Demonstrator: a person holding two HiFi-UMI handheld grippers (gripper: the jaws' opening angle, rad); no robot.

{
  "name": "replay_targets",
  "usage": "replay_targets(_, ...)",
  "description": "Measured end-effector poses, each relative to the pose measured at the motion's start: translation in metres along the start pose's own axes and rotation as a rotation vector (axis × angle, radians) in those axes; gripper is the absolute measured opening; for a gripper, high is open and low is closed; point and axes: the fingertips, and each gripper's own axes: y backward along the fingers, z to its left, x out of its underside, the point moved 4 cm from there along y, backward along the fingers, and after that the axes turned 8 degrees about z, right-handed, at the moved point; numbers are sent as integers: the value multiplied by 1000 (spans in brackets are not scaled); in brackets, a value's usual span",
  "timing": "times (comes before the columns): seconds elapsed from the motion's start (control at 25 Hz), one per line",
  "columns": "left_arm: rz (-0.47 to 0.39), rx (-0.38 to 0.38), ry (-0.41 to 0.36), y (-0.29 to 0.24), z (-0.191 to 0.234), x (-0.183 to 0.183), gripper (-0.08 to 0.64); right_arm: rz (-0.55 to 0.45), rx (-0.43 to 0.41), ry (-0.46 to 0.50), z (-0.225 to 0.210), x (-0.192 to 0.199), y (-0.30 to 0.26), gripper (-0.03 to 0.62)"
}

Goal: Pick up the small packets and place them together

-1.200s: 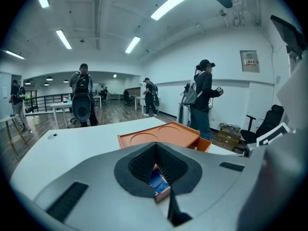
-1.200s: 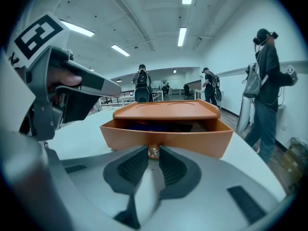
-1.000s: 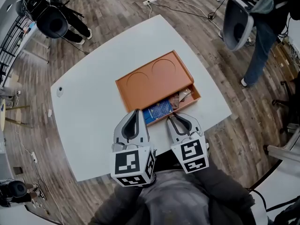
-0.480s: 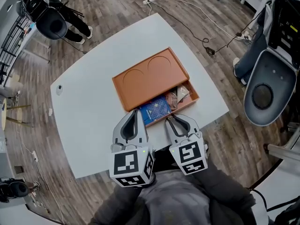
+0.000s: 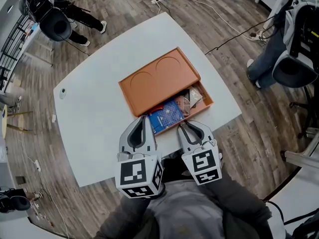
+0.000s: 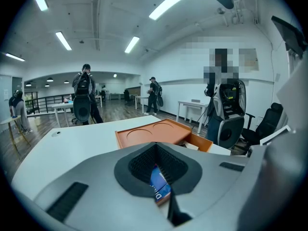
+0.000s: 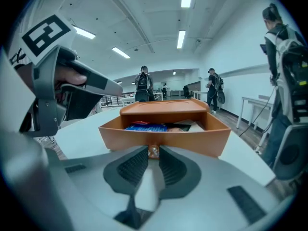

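An orange box (image 5: 157, 81) lies on the white table with its drawer (image 5: 205, 103) pulled out towards me. In the drawer lie a blue packet (image 5: 167, 116), brown packets (image 5: 192, 97) and a red one (image 7: 137, 123). My right gripper (image 5: 182, 128) is shut on the small knob (image 7: 153, 151) at the middle of the drawer front (image 7: 192, 141). My left gripper (image 5: 144, 119) hovers at the drawer's left corner with its tips together and nothing held. Through the gap behind its tips, the left gripper view shows the blue packet (image 6: 159, 186).
The white table (image 5: 94, 108) ends just below my grippers. A small grey object (image 5: 62, 92) sits near its far left edge. People and office chairs (image 5: 294, 68) stand around on the wooden floor, and cables run at the back.
The drawer has come a little further out with my right gripper, so more of the blue packet shows. A person with a chair at the right has moved.
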Motion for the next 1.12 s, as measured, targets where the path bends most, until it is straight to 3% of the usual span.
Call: replay_targets(1.12,54,11,39,-17,14,16,-3,-20,15,-31,-7,-3,7,77)
